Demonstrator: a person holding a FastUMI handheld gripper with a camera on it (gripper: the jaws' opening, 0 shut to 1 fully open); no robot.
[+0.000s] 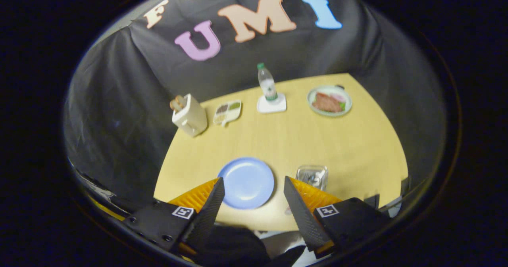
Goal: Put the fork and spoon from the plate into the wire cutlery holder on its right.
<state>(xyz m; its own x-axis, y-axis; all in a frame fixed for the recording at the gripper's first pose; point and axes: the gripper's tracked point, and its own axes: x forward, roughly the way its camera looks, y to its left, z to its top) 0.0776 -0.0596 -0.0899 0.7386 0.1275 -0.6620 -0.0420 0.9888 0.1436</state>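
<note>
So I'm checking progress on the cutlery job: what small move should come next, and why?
Probably none beyond drawing the gripper back: its fingers stand open above the table with nothing between them, the blue plate looks bare, and something metallic seems to sit in the wire cutlery holder beside it, so the job looks done.

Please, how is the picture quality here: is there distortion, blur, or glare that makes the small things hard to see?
Gripper view: strong fisheye bending curves the table edges; light is even, with soft shadows; the blue plate between the open tongs reads clearly, looking bare; the wire cutlery holder to its right is glinting and small, contents unclear; far items are slightly soft.
</note>
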